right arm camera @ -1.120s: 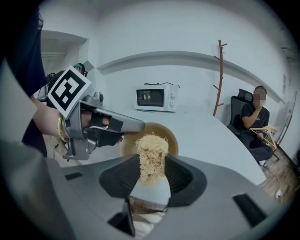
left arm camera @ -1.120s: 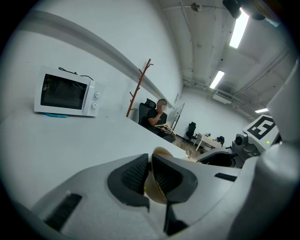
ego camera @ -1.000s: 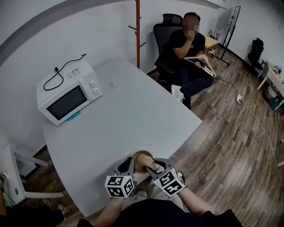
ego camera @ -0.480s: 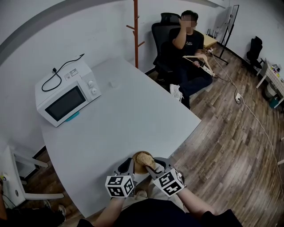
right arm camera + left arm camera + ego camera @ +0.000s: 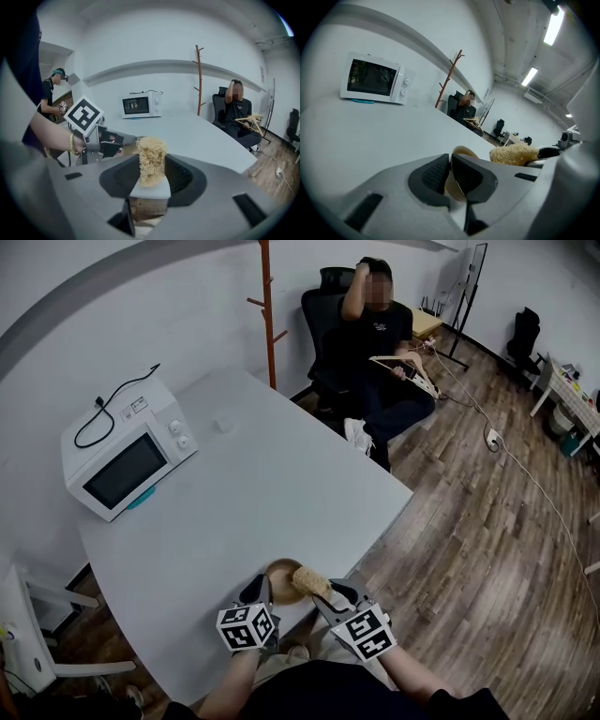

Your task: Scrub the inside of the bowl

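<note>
– Where is the bowl (image 5: 281, 579) being held?
– At the near edge of the table (image 5: 262, 484), just in front of the person's body. Its wall is being pinched by the left gripper (image 5: 452, 162): the jaws are being pressed narrow on it, one pad inside the rim and one outside.
– Is the bowl being rested on the table?
– That cannot be told from any view.
– What is being carried by the right gripper (image 5: 151, 174)?
– A tan, stringy scrubber (image 5: 150, 157) is being clamped between its jaws and is standing up out of them. In the head view the scrubber is being held at the bowl's right side, over the rim. Whether the inside is being touched cannot be made out.
– And what is being shown farther out?
– A white microwave (image 5: 122, 460) is being shown at the table's far left, against the wall, with a black cable (image 5: 117, 404) lying on its top. A wooden coat stand (image 5: 267, 310) is being seen beyond the table's far end. Right of it, a person (image 5: 375, 334) is being seen in a black office chair (image 5: 319, 310), one hand raised to the head, while a wooden hanger (image 5: 408, 369) is being held in the other. A wooden floor (image 5: 487, 549) is being shown along the right. In the right gripper view a second person (image 5: 50, 93) is being seen at the far left.
</note>
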Demonstrator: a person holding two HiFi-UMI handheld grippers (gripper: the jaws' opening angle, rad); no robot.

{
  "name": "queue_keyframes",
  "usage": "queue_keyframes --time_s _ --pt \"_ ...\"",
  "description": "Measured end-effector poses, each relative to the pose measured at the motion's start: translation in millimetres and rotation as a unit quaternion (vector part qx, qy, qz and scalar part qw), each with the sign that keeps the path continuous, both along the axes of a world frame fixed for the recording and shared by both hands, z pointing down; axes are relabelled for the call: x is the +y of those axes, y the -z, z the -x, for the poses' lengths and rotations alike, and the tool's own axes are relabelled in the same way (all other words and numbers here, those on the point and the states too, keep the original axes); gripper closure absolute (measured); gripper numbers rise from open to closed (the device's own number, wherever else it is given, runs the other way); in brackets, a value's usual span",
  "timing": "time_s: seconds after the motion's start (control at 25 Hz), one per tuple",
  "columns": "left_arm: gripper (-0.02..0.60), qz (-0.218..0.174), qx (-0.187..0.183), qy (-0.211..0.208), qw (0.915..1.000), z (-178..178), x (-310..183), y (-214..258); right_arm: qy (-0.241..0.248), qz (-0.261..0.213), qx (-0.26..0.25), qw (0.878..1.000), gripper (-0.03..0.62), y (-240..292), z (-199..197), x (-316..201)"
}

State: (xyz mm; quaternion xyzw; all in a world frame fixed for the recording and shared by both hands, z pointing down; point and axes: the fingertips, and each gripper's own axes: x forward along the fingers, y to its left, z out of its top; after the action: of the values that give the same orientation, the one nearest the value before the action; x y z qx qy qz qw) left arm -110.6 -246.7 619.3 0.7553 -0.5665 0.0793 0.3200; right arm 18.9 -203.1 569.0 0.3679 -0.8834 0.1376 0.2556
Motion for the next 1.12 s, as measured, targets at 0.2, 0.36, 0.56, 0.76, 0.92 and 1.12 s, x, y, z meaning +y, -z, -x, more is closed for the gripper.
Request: queue_keyframes --time_s 0.2,0.36,0.56,0.76,0.92,1.12 --pt "0.548 0.014 -0.008 0.016 0.9997 1 -6 -14 -0.023 0.012 0.001 1.000 0.431 -7 -21 6" --pt "0.549 0.024 -0.016 0.034 0.9990 5 -9 -25 -0.037 0.015 -0.005 0.999 0.431 -8 -31 9" --pt "0.549 0.030 -0.023 0.044 0.9983 6 -14 -33 -0.049 0.012 -0.012 0.999 0.431 -6 -38 9" --pt "0.485 0.025 -0.013 0.040 0.9988 0 -15 -31 -0.055 0.012 -0.021 0.998 0.431 -3 -43 10" --pt "0.431 0.015 -0.008 0.040 0.9990 -2 -12 -25 -0.055 0.010 -0.024 0.998 0.431 -2 -41 12" --pt "0.413 -0.007 -0.001 0.044 0.9990 6 -11 -13 -0.046 0.005 -0.023 0.999 0.431 2 -31 15"
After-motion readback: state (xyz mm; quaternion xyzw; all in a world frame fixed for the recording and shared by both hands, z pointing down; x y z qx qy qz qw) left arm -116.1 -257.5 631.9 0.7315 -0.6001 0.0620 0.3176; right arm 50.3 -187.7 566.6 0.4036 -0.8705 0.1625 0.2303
